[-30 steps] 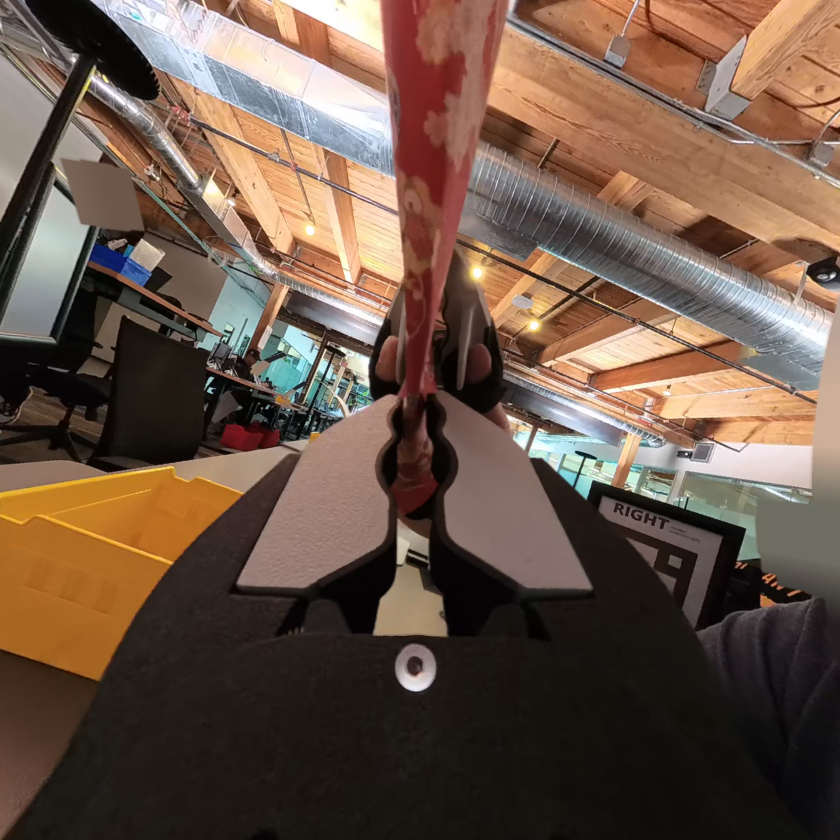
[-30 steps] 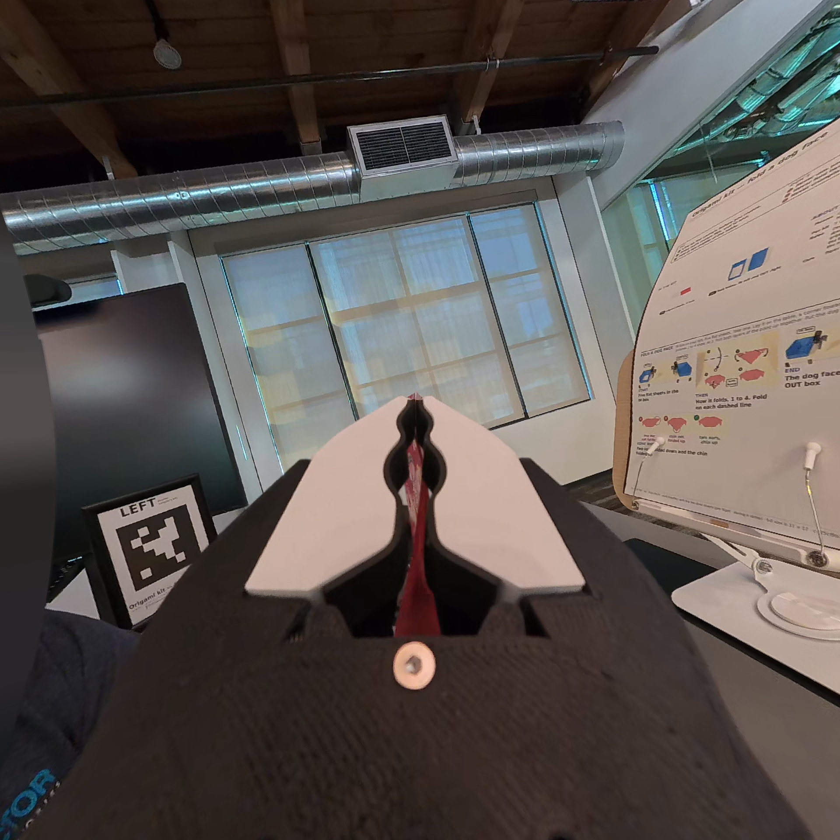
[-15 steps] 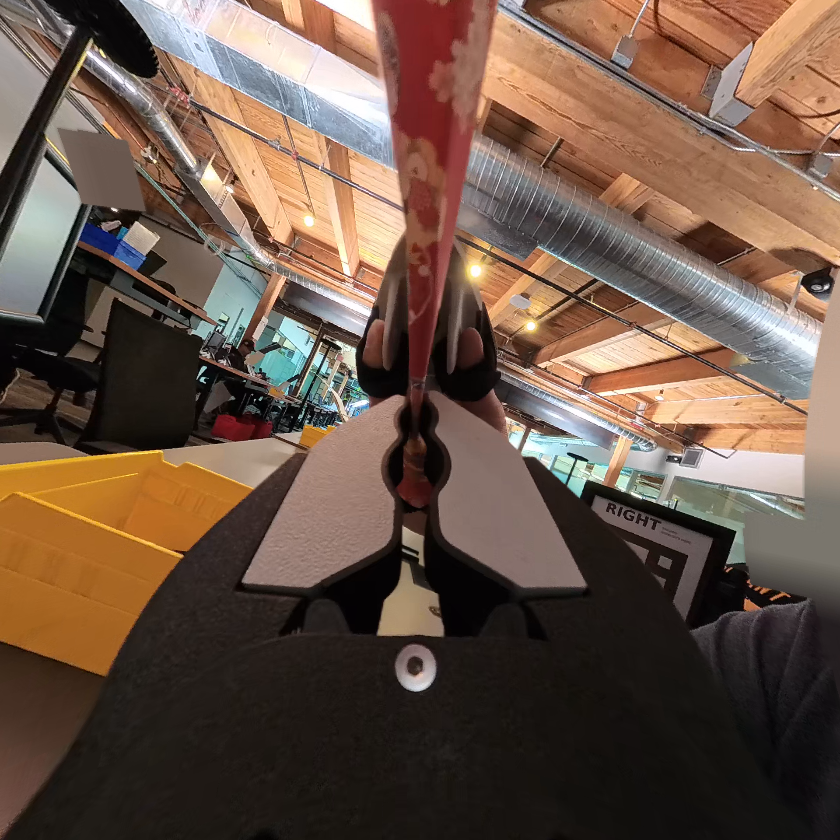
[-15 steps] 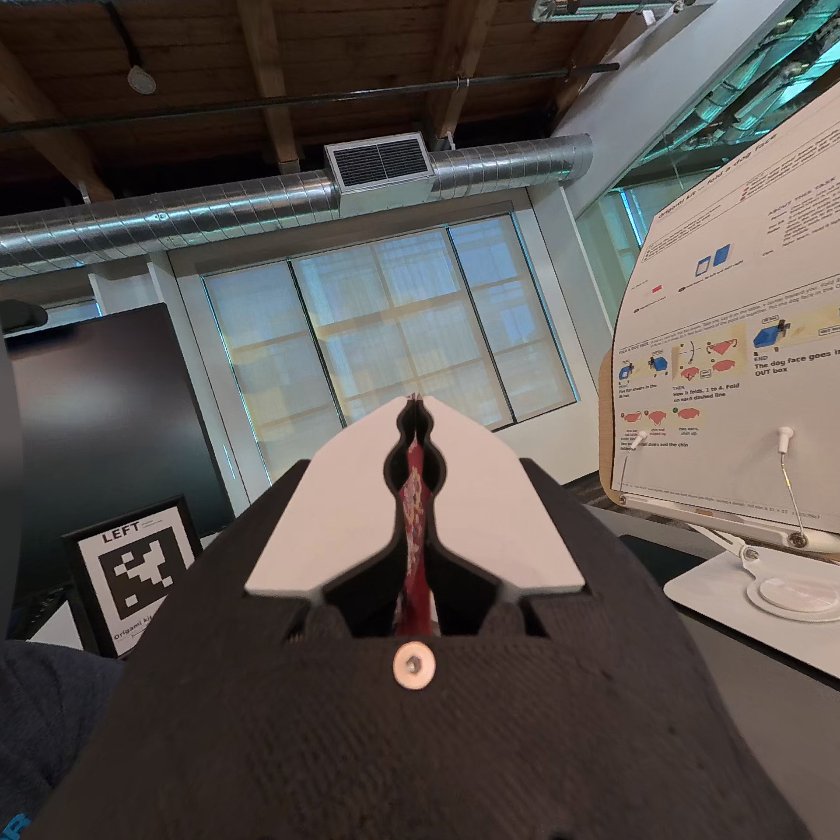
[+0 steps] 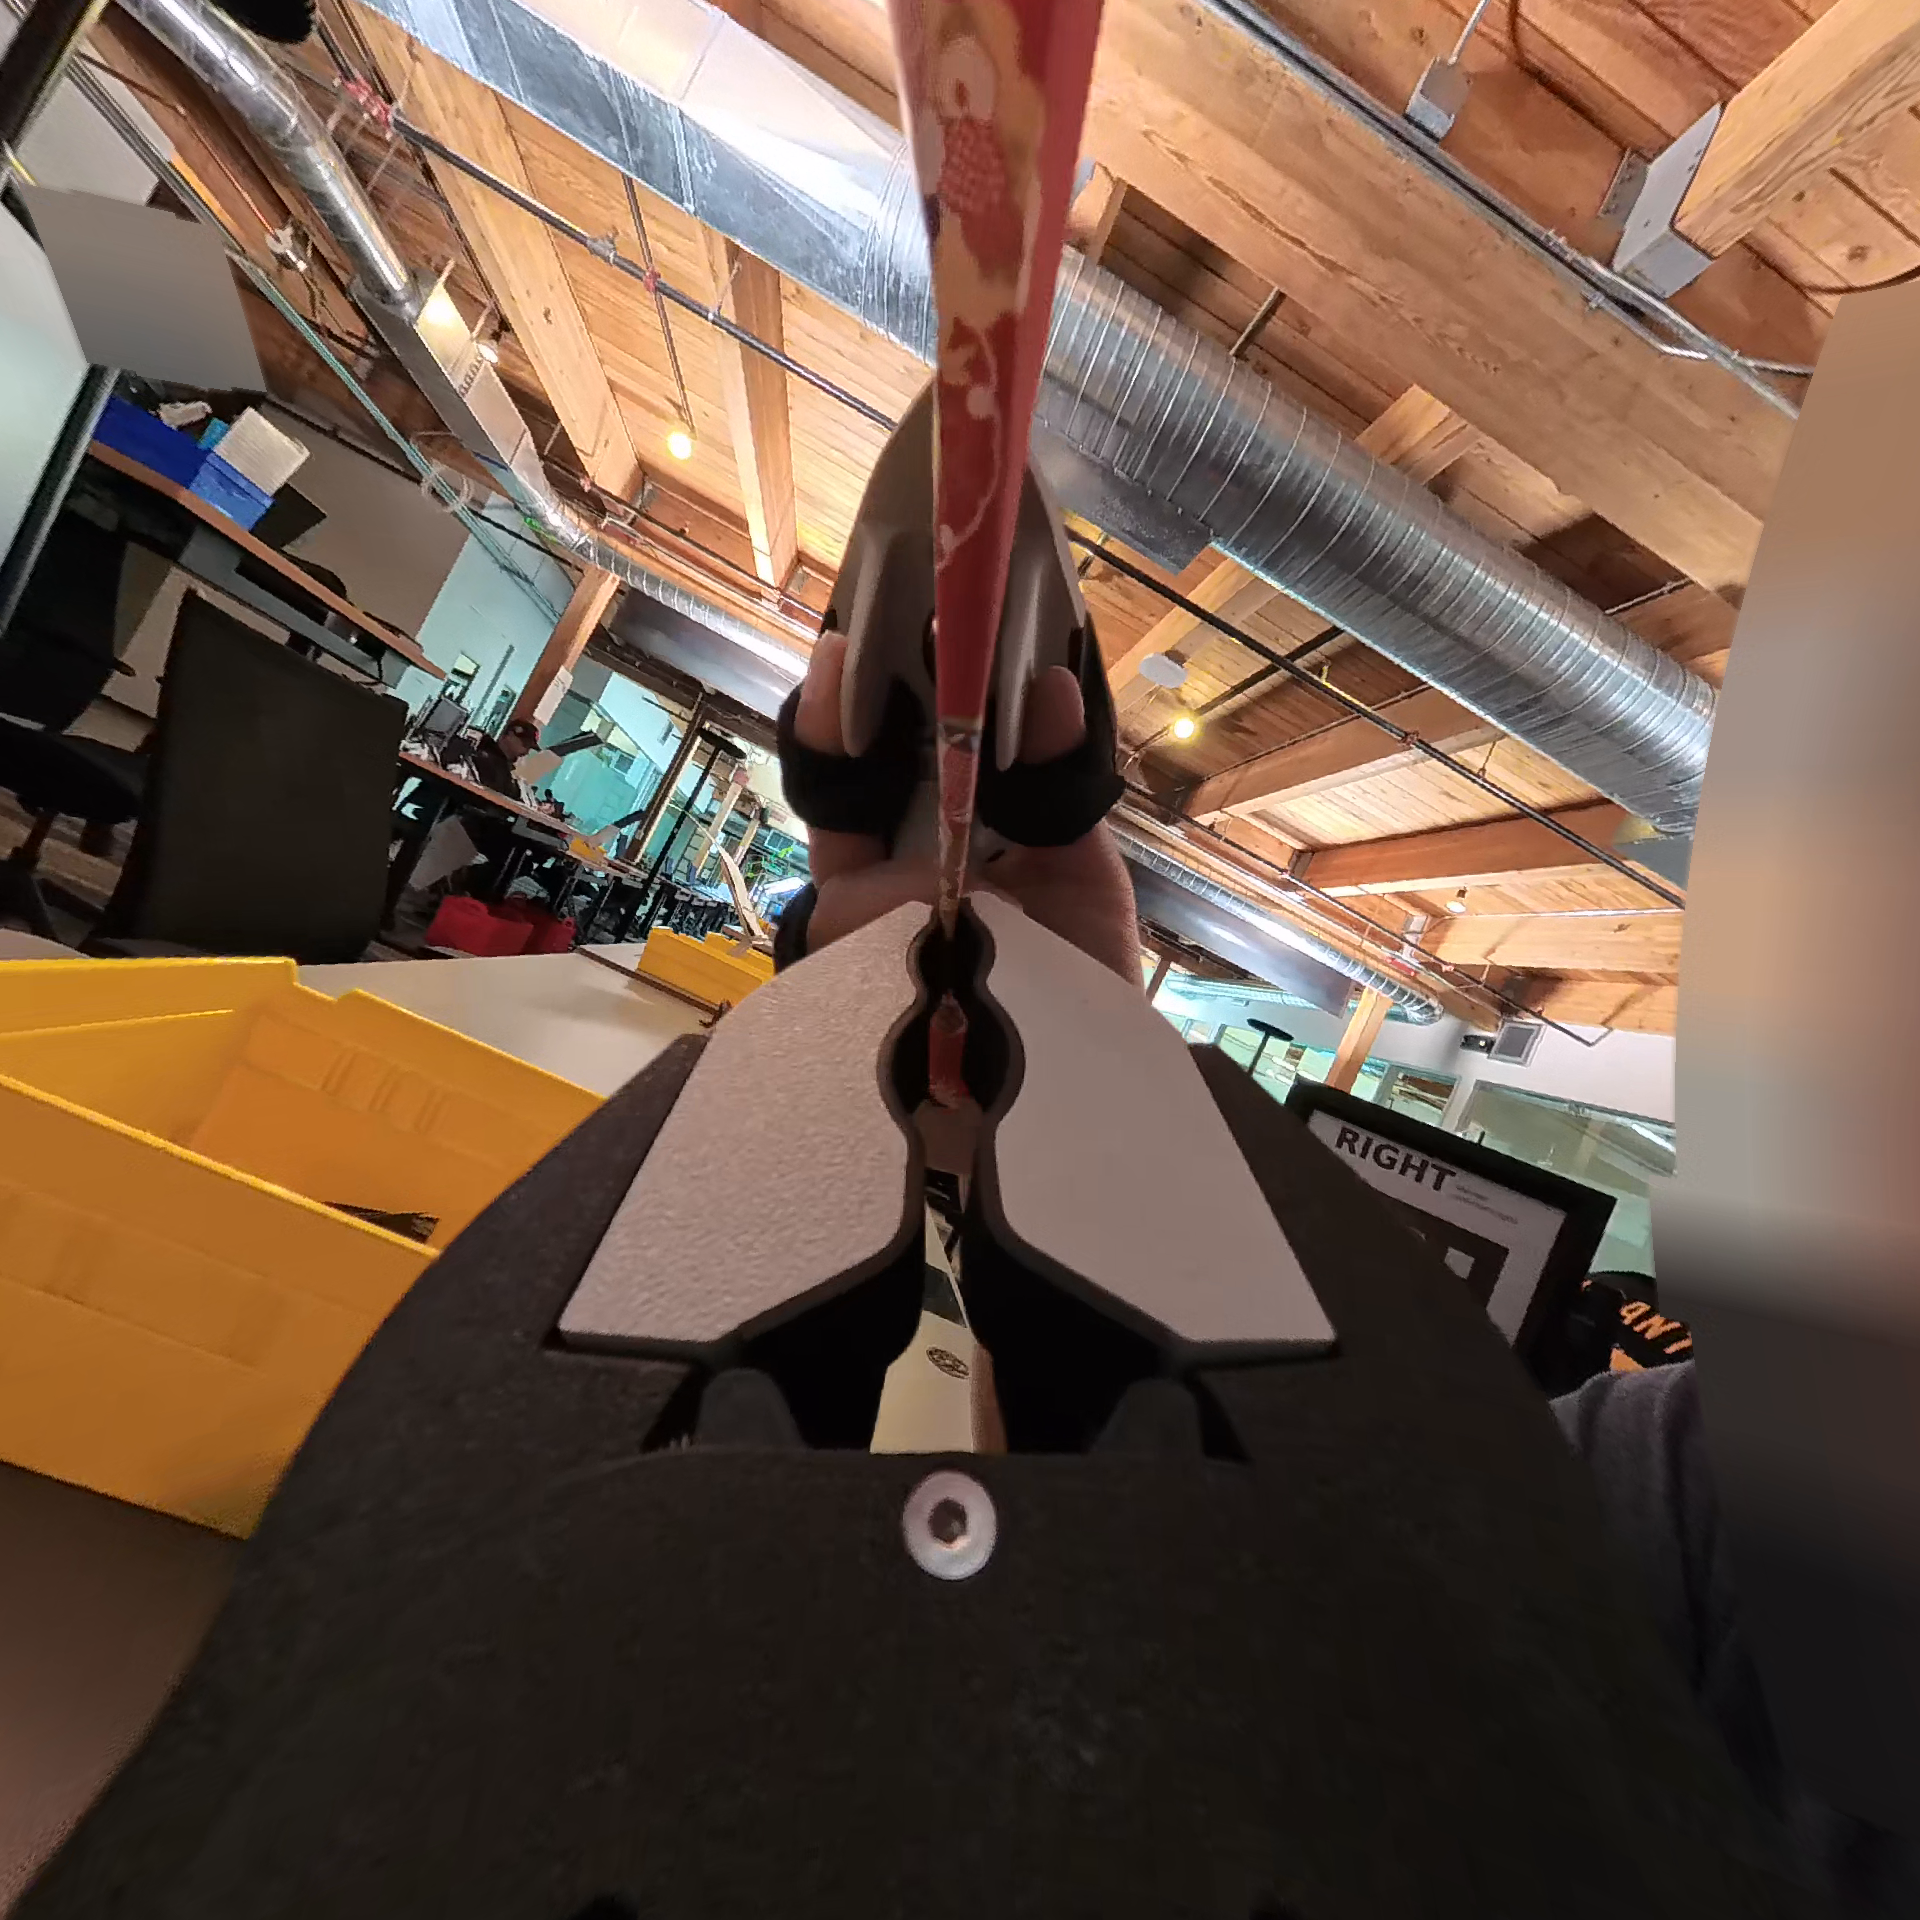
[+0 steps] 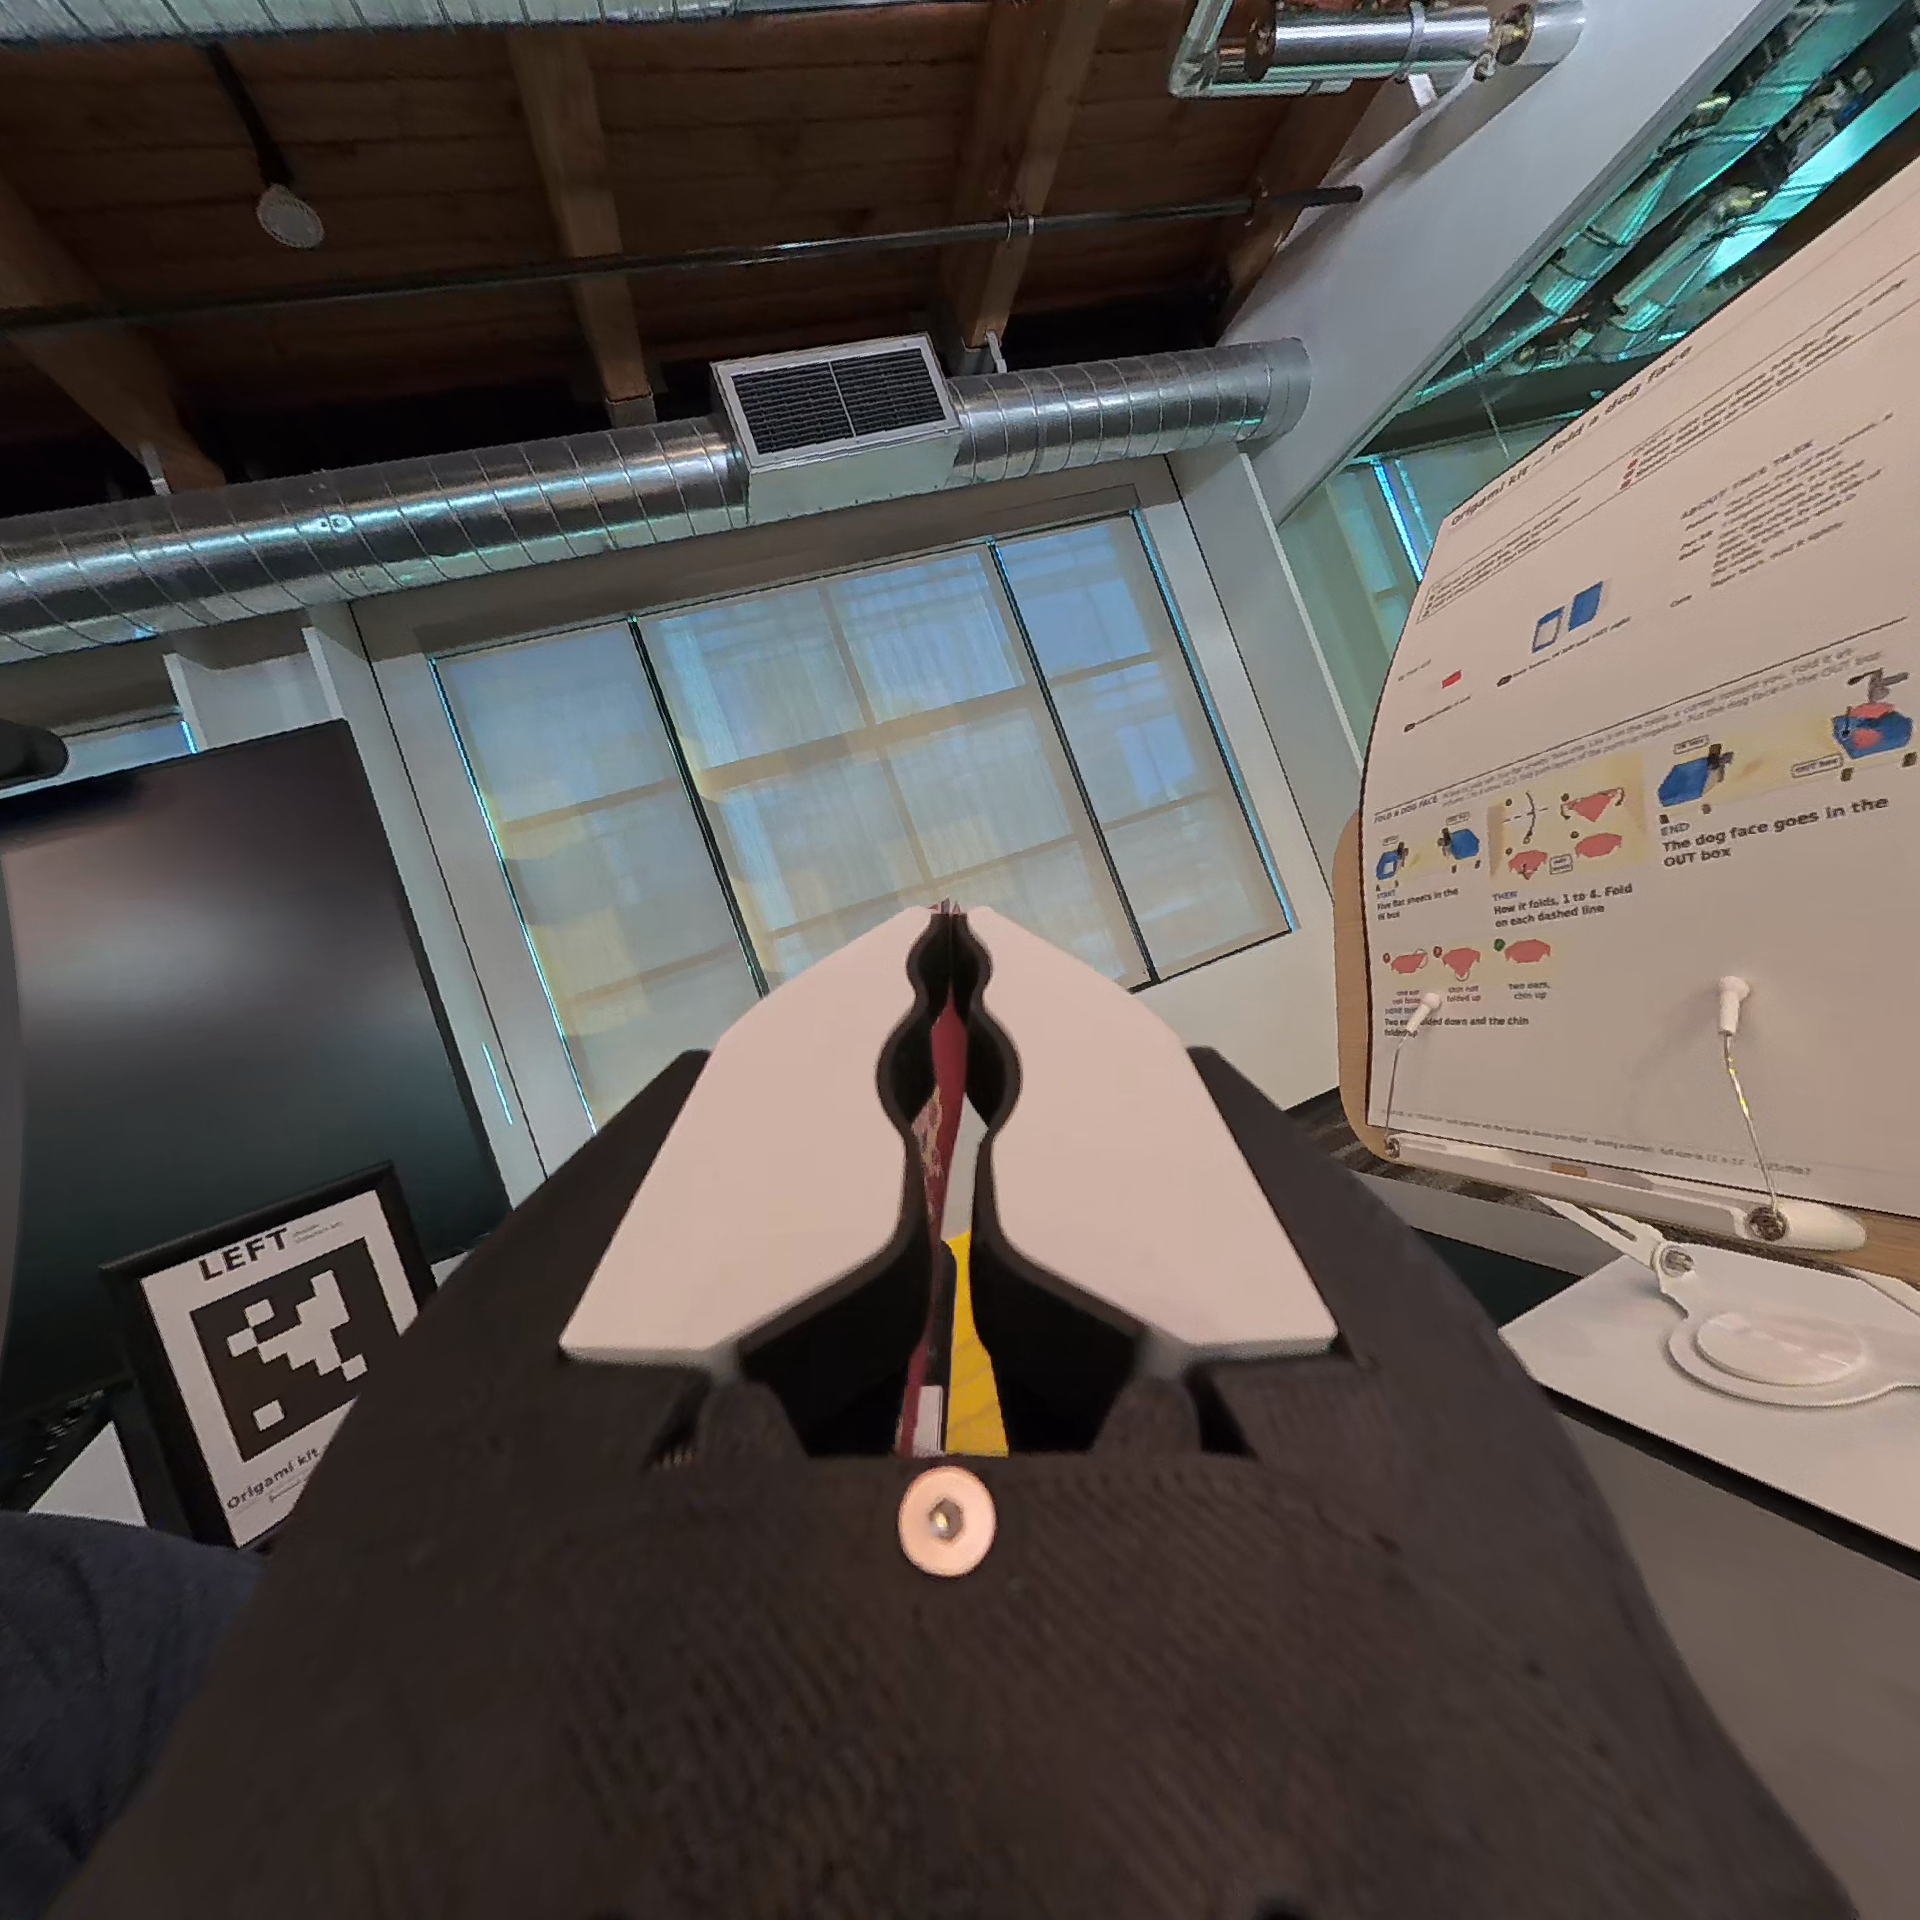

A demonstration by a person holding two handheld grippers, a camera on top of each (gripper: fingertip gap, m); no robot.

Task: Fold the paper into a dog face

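The red flower-patterned paper (image 5: 982,343) is held up in the air, seen edge-on, rising to the top of the left wrist view. My left gripper (image 5: 951,914) is shut on its lower end. My right gripper (image 5: 951,665) shows just beyond, also clamped on the paper, with a gloved hand behind it. In the right wrist view the right gripper (image 6: 951,912) is shut on the paper (image 6: 935,1132), a thin red strip between its white fingers (image 6: 790,1153).
Yellow bins (image 5: 197,1174) stand at the left on the table (image 5: 499,997). A framed marker card (image 5: 1455,1205) is at the right, another (image 6: 281,1351) at lower left. An instruction sheet on a stand (image 6: 1642,831) is at the right. Across from one pair of fingers to the other is roughly 10 centimeters.
The left gripper has slid toward the paper's lower tip, so less paper shows between its fingers. Both views have tilted further up toward the ceiling. Both grips stay shut.
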